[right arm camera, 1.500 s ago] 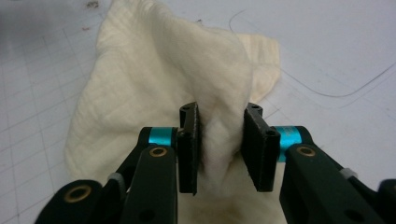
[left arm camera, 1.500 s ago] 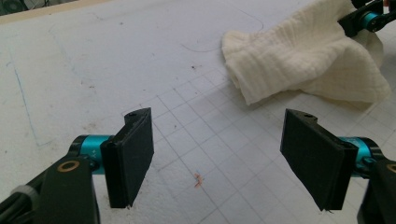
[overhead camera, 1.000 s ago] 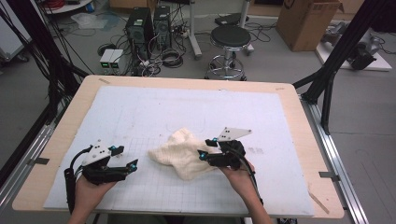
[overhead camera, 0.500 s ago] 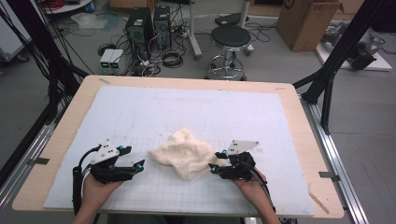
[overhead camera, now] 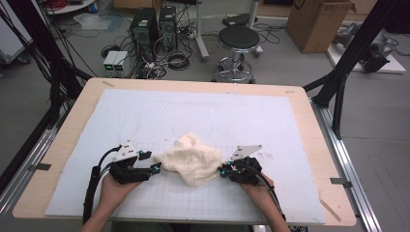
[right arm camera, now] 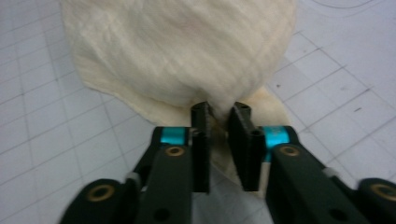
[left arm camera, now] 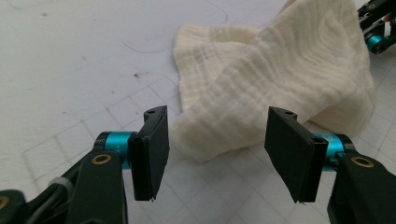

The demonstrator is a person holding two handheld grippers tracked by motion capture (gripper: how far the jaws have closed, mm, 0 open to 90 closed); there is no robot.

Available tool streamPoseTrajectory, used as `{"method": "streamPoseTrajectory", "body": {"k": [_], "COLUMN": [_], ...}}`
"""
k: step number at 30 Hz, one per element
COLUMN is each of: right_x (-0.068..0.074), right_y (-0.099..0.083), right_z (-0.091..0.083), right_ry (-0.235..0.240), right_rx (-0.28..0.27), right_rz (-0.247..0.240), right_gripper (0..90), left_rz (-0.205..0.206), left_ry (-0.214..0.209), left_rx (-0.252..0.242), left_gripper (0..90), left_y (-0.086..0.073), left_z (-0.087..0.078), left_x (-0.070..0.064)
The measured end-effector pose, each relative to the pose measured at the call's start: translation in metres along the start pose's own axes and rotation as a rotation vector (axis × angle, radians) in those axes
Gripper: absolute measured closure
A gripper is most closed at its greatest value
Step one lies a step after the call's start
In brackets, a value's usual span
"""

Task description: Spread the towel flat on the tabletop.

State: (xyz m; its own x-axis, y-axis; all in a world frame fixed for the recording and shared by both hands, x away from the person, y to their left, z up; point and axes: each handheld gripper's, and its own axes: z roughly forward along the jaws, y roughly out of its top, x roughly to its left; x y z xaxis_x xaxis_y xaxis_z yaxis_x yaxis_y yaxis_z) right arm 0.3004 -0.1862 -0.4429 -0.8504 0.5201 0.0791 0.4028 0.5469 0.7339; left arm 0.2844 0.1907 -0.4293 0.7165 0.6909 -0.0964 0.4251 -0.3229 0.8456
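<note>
A crumpled cream cloth (overhead camera: 193,159) lies on the white gridded mat (overhead camera: 270,121), near the table's front. My left gripper (overhead camera: 153,162) sits just left of it, open, and one cloth corner (left arm camera: 210,140) lies a little beyond its wide-apart jaws (left arm camera: 217,154). On the cloth's right side, my right gripper (overhead camera: 223,170) is shut on the edge. In the right gripper view the cloth (right arm camera: 187,46) bunches up where the jaws of my right gripper (right arm camera: 219,116) pinch it. The right gripper (left arm camera: 376,23) also peeks in at the far corner of the left gripper view.
The mat covers a wooden table (overhead camera: 309,111) with metal rails along both sides. On the floor beyond it stand a round stool (overhead camera: 238,41), computer towers (overhead camera: 153,26) with cables, and a cardboard box (overhead camera: 319,21). Bare mat stretches behind the cloth.
My left gripper has slid right, up to the cloth's left corner. My right gripper has drawn back toward the front edge, still on the cloth's right edge.
</note>
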Motion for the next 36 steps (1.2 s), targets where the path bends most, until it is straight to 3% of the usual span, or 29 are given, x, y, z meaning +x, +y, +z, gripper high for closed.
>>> {"method": "streamPoseTrajectory", "body": {"k": [4,7,12,22,27,30,33,34,36], "right_x": [0.003,0.004,0.01,0.024,0.032,0.033,0.032,0.031,0.028], "right_y": [0.0,-0.002,-0.005,-0.017,-0.025,-0.029,-0.025,-0.018,-0.014], "right_z": [-0.003,-0.007,-0.013,-0.038,-0.044,-0.047,-0.048,-0.048,-0.047], "right_ry": [0.015,0.029,0.041,0.034,0.029,0.037,0.041,0.027,0.025], "right_rx": [0.011,0.008,0.002,-0.037,-0.016,-0.012,-0.048,-0.079,-0.092], "right_rz": [-0.004,0.0,-0.014,-0.011,-0.022,-0.014,-0.011,-0.018,-0.011], "right_gripper": [86.7,86.8,86.8,86.8,86.8,84.2,67.7,53.9,50.2], "left_rz": [0.016,0.042,0.042,0.065,0.072,0.047,0.035,0.038,0.042], "left_ry": [-0.021,-0.028,-0.05,-0.065,-0.072,-0.091,-0.098,-0.096,-0.109], "left_rx": [0.028,0.04,0.025,-0.054,-0.069,-0.063,-0.049,-0.041,-0.037], "left_gripper": [48.5,59.8,79.5,87.7,85.2,68.6,55.0,46.3,45.0], "left_y": [0.001,0.002,0.003,0.008,0.008,0.008,0.01,0.011,0.012], "left_z": [0.009,0.012,0.011,-0.02,-0.026,-0.019,-0.008,-0.005,0.001], "left_x": [-0.001,0.0,0.002,-0.008,-0.01,-0.008,-0.005,-0.004,-0.002]}}
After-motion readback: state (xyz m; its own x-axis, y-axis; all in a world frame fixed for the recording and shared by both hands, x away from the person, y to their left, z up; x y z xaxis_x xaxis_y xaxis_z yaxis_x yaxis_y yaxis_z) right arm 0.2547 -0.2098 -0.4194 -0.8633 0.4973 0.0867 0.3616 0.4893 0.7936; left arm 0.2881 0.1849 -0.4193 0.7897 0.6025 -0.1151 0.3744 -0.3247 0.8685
